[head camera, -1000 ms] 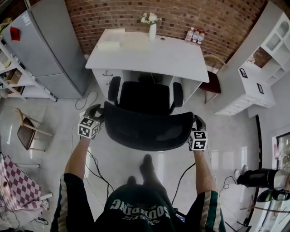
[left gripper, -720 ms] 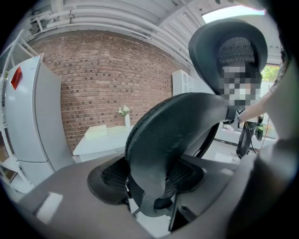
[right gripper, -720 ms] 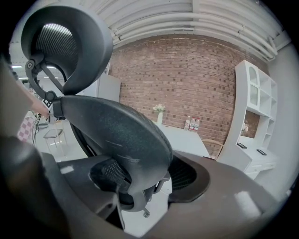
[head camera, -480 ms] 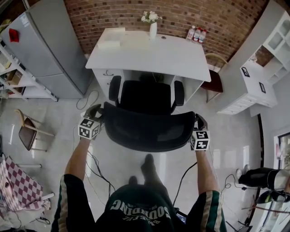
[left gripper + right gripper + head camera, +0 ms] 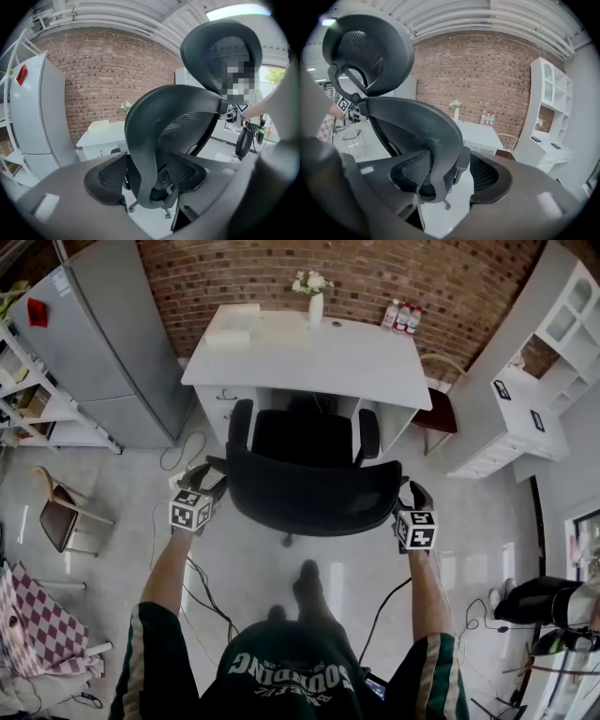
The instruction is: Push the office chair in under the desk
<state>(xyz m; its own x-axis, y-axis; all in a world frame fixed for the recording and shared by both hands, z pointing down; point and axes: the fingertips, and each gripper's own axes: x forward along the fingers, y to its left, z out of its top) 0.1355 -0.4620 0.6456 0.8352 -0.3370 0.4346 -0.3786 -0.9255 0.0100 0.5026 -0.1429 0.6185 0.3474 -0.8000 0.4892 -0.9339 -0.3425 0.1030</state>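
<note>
- Office chair [image 5: 309, 479] stands on the floor [image 5: 253, 563] at the near edge of the table [image 5: 309, 362], facing it. Its seat [image 5: 302, 439] reaches into the open gap under that edge.
- Its armrests [image 5: 238, 423] sit right at the near edge, one at each side of the gap. The wide curved backrest [image 5: 314, 507] is out over the floor on the person's side.
- The left gripper [image 5: 214, 476] is at the left end of the backrest. Its jaws have just been opening and stand wide apart; the rim of the backrest is between them but not clamped.
- The right gripper [image 5: 410, 495] is at the right end of the backrest. Its jaws are apart as well and straddle the rim there. Floor shows through a gap between the rim and the outer jaw, so this side is released too.
- Both of the person's arms reach forward, one to each end of the backrest.
- A vase [image 5: 315, 306] of white flowers stands at the middle of the table's far edge. A few bottles [image 5: 401, 317] are near the far right corner, and a flat white box [image 5: 232, 324] lies near the far left corner.
- A grey fridge [image 5: 103, 343] stands left of the table, a brick wall [image 5: 422, 273] runs behind it, and a white shelf unit [image 5: 553, 352] is off to the right.
- Dark cables [image 5: 202, 587] trail across the floor near the person's left arm.
</note>
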